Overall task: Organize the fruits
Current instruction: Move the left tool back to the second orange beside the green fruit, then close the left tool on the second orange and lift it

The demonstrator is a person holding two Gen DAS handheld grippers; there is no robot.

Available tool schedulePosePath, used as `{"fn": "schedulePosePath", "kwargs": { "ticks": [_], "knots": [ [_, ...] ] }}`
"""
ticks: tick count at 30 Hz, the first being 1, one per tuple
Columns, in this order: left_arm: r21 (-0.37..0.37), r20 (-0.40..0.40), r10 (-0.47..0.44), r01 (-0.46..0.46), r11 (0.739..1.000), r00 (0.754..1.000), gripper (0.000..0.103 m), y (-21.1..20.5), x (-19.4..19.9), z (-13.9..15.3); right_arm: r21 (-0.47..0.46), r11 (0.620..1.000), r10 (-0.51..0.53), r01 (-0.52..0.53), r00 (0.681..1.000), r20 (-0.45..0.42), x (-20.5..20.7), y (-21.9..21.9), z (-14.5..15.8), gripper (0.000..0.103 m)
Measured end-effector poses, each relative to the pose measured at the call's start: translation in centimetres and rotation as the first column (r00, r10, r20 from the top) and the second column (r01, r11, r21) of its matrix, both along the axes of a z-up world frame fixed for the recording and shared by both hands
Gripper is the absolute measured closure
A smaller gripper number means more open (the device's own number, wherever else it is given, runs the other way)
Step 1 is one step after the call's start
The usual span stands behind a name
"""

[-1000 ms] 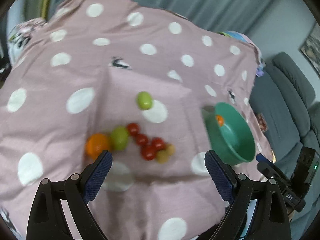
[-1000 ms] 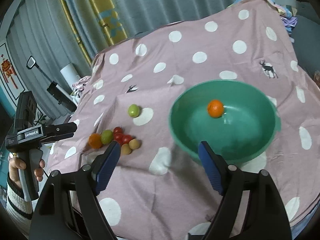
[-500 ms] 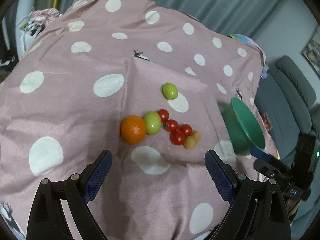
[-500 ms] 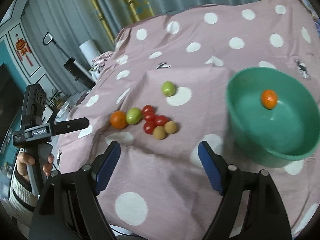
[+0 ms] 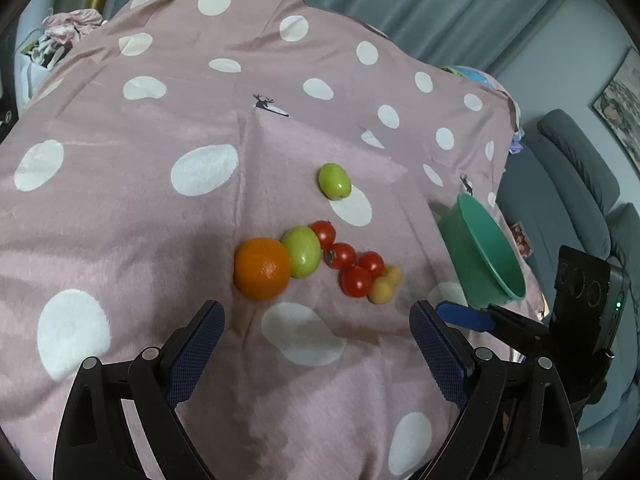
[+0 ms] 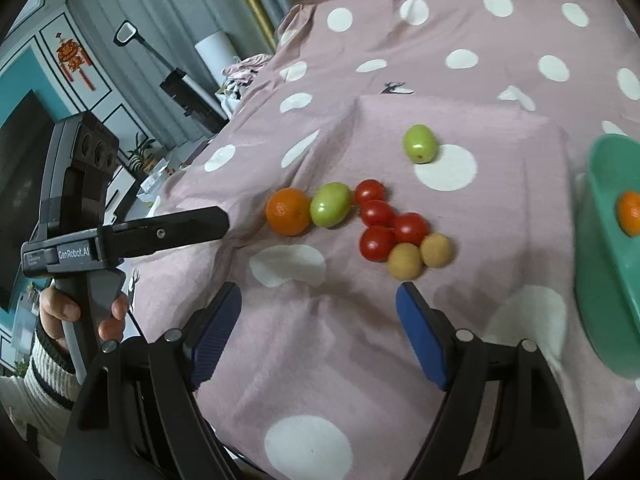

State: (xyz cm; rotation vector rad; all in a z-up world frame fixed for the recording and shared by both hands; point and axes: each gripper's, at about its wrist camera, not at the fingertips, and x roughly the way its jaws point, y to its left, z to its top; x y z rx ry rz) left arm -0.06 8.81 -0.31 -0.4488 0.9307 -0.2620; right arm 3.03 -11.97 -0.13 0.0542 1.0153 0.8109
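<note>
From my left wrist camera, I saw the left hand-held gripper (image 5: 316,334) with its fingers wide apart and nothing between them. It hung above the pink spotted cloth (image 5: 120,208). Just past it lay an orange (image 5: 262,268) touching a green fruit (image 5: 302,251), then four red tomatoes (image 5: 348,266) and two small yellow fruits (image 5: 385,285). Another green fruit (image 5: 334,181) sat alone farther back. The green bowl (image 5: 490,254) stood to the right. From my right wrist camera, the right hand-held gripper (image 6: 319,310) was also apart and empty. The bowl (image 6: 608,264) at the right edge held a second orange (image 6: 630,213).
</note>
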Motion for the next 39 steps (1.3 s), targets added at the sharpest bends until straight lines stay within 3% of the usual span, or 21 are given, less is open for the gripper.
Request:
{"fn": "schedulePosePath", "kwargs": {
  "ticks": [7, 10, 12, 17, 20, 28, 32, 39],
  "knots": [
    [0.043, 0.005, -0.047, 0.046, 0.998, 0.999, 0.01, 0.5, 1.2, -0.6, 0.035, 0.998, 0.045, -0.043, 0.996, -0.072, 1.4, 2.2, -1.6, 0.023],
    [0.057, 0.005, -0.066, 0.065, 0.996, 0.998, 0.01, 0.5, 1.7, -0.9, 0.041, 0.998, 0.06, -0.057, 0.994, -0.087, 1.9, 3.6, -2.4, 0.029],
    [0.054, 0.007, -0.08, 0.08, 0.995, 0.997, 0.018, 0.6, 2.1, -0.9, 0.048, 0.997, 0.061, -0.056, 0.992, -0.109, 2.4, 4.3, -3.0, 0.035],
    [0.054, 0.022, -0.117, 0.116, 0.992, 0.993, 0.019, 0.8, 3.2, -0.6, 0.083, 0.996, 0.055, -0.041, 0.984, -0.169, 3.6, 5.6, -4.2, 0.039],
    [0.033, 0.015, -0.137, 0.136, 0.99, 0.99, 0.03, 0.9, 4.0, -0.8, 0.096, 0.995, 0.058, -0.04, 0.98, -0.192, 3.8, 6.2, -4.7, 0.041],
    [0.06, -0.021, -0.178, 0.179, 0.982, 0.984, 0.03, 0.3, 5.5, -1.7, 0.114, 0.993, 0.061, -0.036, 0.972, -0.225, 4.9, 7.7, -5.4, 0.046],
    [0.079, -0.045, -0.208, 0.211, 0.974, 0.977, 0.037, 0.0, 5.9, -2.0, 0.107, 0.993, 0.067, -0.044, 0.972, -0.226, 5.1, 8.0, -5.6, 0.05],
    [0.08, -0.093, -0.238, 0.245, 0.966, 0.967, 0.039, -0.1, 6.5, -2.3, 0.102, 0.994, 0.07, -0.049, 0.974, -0.216, 5.4, 8.6, -5.7, 0.054]
  ]
}}
